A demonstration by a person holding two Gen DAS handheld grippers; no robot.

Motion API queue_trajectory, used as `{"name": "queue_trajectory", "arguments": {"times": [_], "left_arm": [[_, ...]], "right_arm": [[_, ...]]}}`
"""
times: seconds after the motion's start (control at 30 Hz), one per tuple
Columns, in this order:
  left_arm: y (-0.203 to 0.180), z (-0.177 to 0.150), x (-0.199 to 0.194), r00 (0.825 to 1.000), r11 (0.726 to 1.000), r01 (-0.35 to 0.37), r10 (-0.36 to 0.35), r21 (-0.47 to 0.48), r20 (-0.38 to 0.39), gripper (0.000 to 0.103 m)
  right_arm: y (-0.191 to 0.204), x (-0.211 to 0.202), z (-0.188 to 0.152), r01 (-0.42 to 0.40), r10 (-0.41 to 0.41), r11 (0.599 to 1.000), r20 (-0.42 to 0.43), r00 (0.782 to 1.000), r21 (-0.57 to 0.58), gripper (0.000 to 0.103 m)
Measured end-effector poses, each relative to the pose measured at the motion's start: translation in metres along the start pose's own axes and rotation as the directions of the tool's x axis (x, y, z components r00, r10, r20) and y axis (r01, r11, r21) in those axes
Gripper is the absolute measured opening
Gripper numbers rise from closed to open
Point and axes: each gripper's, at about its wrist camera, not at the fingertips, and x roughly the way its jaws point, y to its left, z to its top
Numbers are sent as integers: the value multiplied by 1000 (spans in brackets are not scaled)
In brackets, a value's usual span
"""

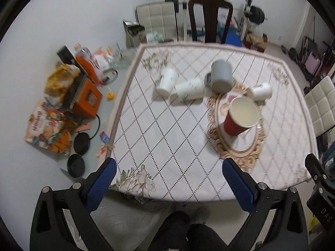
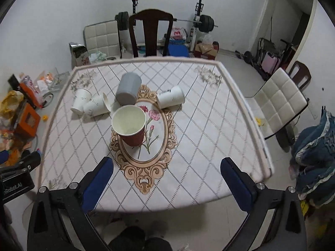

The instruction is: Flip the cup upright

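Note:
A red paper cup (image 1: 240, 117) (image 2: 130, 128) stands upright, mouth up, on the oval floral medallion of the table. Behind it a grey cup (image 1: 220, 76) (image 2: 127, 89) stands mouth down. Three white paper cups are near it: one mouth down at the left (image 1: 166, 81) (image 2: 80, 100), one on its side beside that (image 1: 189, 91) (image 2: 97, 105), one on its side at the right (image 1: 261, 92) (image 2: 170, 99). My left gripper (image 1: 167, 179) is open and empty above the table's near edge. My right gripper (image 2: 167, 177) is open and empty, also near that edge.
The table (image 1: 146, 138) (image 2: 199, 146) has a diamond-pattern cloth. A dark wooden chair (image 1: 210, 18) (image 2: 150, 33) stands at its far side, a cream padded chair (image 2: 278, 102) at the right. Snack bags and an orange box (image 1: 86, 98) litter the floor at the left.

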Motion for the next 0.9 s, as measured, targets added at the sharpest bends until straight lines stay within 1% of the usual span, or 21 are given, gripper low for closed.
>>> {"name": "queue_trajectory", "arguments": {"times": [0.1, 0.2, 0.3, 0.43, 0.67, 0.8, 0.9], "left_arm": [[-4, -4, -38, 999, 1000, 8, -8, -5, 52, 103], [-6, -6, -64, 996, 1000, 13, -12, -7, 89, 103], [-5, -8, -83, 994, 1000, 17, -15, -14, 105, 103], [-2, -11, -103, 990, 999, 25, -21, -30, 138, 103], [-4, -14, -122, 986, 999, 20, -12, -42, 169, 103], [-5, -15, -128, 984, 999, 21, -12, -47, 176, 103], [-7, -15, -129, 984, 999, 7, 1, -41, 180, 103]], "right_arm": [[-10, -37, 4, -8, 8, 1000, 29, 1000, -9, 103], [-19, -66, 7, -16, 16, 1000, 54, 998, -10, 103], [-26, -93, 9, -32, 33, 999, 83, 996, -12, 103], [-30, -119, 12, -41, 43, 999, 114, 993, -17, 103], [-37, -139, 18, -38, 41, 999, 141, 989, -27, 103], [-37, -143, 19, -41, 45, 999, 142, 989, -36, 103], [-37, -144, 20, -39, 45, 998, 143, 989, -43, 103]]}}
